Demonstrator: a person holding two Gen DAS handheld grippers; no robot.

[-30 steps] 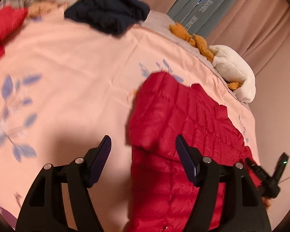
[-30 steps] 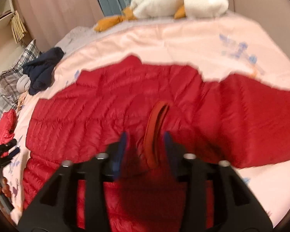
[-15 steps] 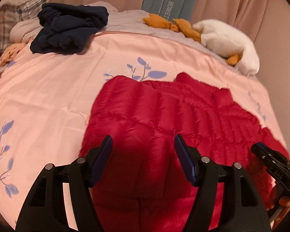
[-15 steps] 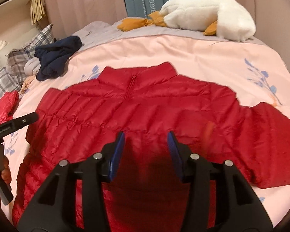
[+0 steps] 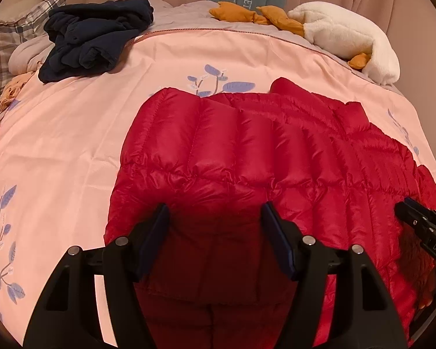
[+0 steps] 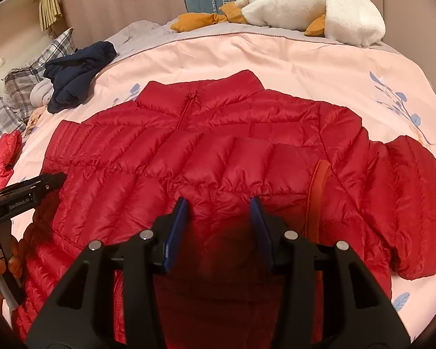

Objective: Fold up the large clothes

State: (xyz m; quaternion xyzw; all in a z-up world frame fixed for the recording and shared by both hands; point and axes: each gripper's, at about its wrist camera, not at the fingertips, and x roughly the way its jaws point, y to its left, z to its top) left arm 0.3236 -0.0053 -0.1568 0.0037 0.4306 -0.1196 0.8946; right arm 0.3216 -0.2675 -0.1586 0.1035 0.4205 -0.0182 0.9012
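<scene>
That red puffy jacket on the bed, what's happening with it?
A person holding a two-finger gripper in each hand is folding the red quilted down jacket, spread on the pink leaf-print bedspread. One sleeve lies folded across the front. The left gripper and right gripper hover over it, jaws open, holding nothing.

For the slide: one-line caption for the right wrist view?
Open right gripper over a red puffer jacket spread on a pink bedspread, sleeve folded across the chest.

Pink bed (image 5: pixel 72 133): red jacket (image 6: pixel 218 151), navy clothes (image 5: pixel 93 40), plush goose (image 6: pixel 305 5).
</scene>
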